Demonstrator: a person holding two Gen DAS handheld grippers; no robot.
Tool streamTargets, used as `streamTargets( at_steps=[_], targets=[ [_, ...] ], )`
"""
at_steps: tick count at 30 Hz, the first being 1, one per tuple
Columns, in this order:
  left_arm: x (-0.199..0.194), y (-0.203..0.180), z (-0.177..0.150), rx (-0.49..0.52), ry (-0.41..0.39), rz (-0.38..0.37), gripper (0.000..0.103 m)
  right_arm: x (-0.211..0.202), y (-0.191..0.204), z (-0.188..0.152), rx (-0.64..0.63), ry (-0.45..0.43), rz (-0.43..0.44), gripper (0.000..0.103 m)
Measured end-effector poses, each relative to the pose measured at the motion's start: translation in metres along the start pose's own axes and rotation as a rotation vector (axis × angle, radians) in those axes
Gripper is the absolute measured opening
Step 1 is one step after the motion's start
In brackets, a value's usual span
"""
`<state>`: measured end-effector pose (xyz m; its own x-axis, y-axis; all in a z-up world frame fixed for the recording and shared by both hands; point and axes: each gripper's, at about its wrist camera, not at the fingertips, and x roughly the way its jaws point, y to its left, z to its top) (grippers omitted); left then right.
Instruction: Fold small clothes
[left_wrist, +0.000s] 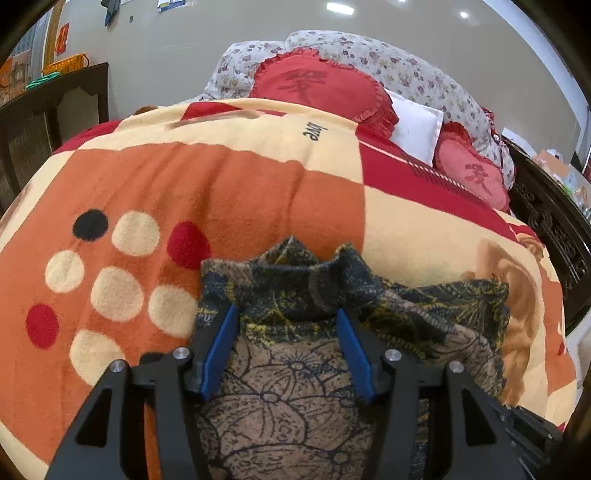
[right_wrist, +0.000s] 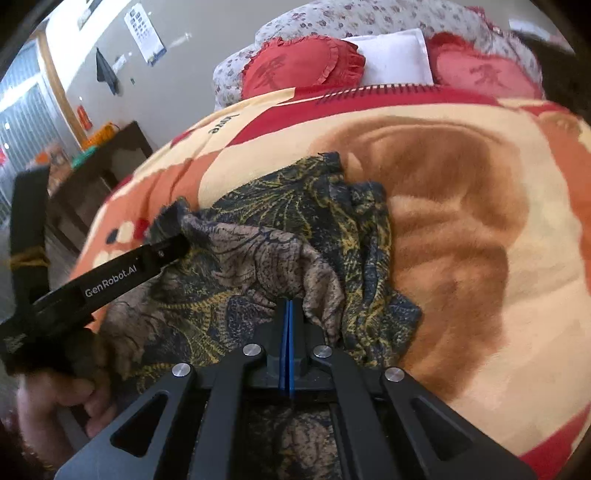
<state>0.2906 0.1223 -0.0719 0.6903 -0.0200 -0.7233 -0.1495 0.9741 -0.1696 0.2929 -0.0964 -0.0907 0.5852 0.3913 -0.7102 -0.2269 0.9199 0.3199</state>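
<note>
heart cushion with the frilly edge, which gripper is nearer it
Neither clearly. The frilled heart cushion lies far up the bed; the left gripper and right gripper both work on the patterned garment.

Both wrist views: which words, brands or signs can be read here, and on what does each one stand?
"GenRobot.AI": on the side of the left gripper, seen in the right wrist view.
"love": on the blanket, upside down.
One large Chinese character on each red heart cushion: too unclear to name.
Wall posters: too small to read.

The garment (left_wrist: 295, 387) runs off the bottom edge, and the left hand-held gripper (right_wrist: 166, 236) fingertips are buried in its folds.
</note>
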Motion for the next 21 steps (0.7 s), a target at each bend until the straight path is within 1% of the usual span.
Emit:
streamTargets(
  at_steps=[4,11,15,21],
  targets=[
    [-0.0024,-0.0034,-0.0013,0.016,-0.006,0.019,0.059,-0.0065,0.0071,-0.0055,-0.022,-0.009,-0.019,0.000],
    [-0.0013,-0.0082,-0.0009,0.038,-0.004,0.047,0.059,-0.0067,0.0051,-0.0043,-0.015,-0.010,-0.006,0.000],
    [-0.0011,-0.0089,-0.0008,0.034,-0.004,0.043,0.059,-0.0069,0.0041,-0.0043,-0.008,-0.012,0.006,0.000],
    [-0.0012,-0.0079,-0.0005,0.028,-0.001,0.033,0.060,-0.0074,0.0047,-0.0046,-0.014,-0.012,-0.002,0.000]
  ],
)
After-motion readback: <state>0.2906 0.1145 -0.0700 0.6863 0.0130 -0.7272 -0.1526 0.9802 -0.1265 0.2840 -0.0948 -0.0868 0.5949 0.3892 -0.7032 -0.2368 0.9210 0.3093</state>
